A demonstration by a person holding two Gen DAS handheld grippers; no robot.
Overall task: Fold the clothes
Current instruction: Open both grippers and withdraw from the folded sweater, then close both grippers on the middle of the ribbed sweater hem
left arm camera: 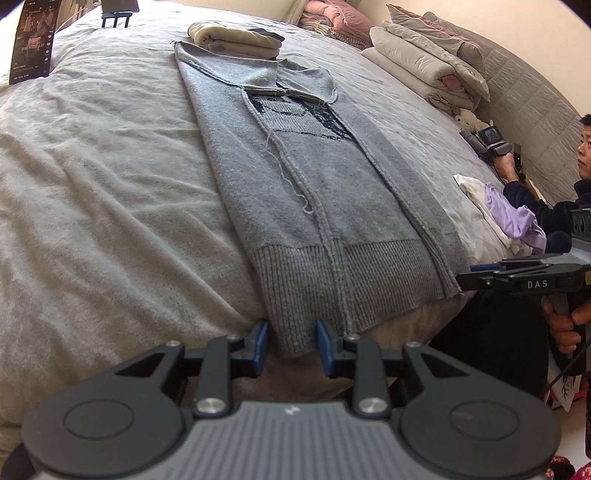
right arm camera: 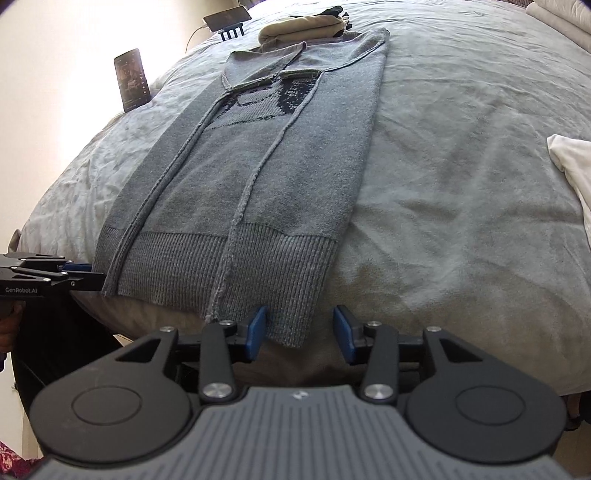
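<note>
Daylight is soft and even; the wall (right arm camera: 74, 55) in the right wrist view glares white, and fisheye bending darkens the corners.

A wide bed (left arm camera: 92, 166) with a pale grey cover fills both views. Near its far edge a phone (right arm camera: 132, 79) stands upright with its screen lit, and a second phone (right arm camera: 226, 16) lies on a small dark stand with a white cable. At the head side a quilted grey headboard (left arm camera: 532, 96) rises, with folded quilts (left arm camera: 424, 62) stacked before it (a pink blanket (left arm camera: 332, 14) lies behind). A person (left arm camera: 554, 206) in dark sleeves holds a small camera (left arm camera: 491, 138) beside the bed.
</note>
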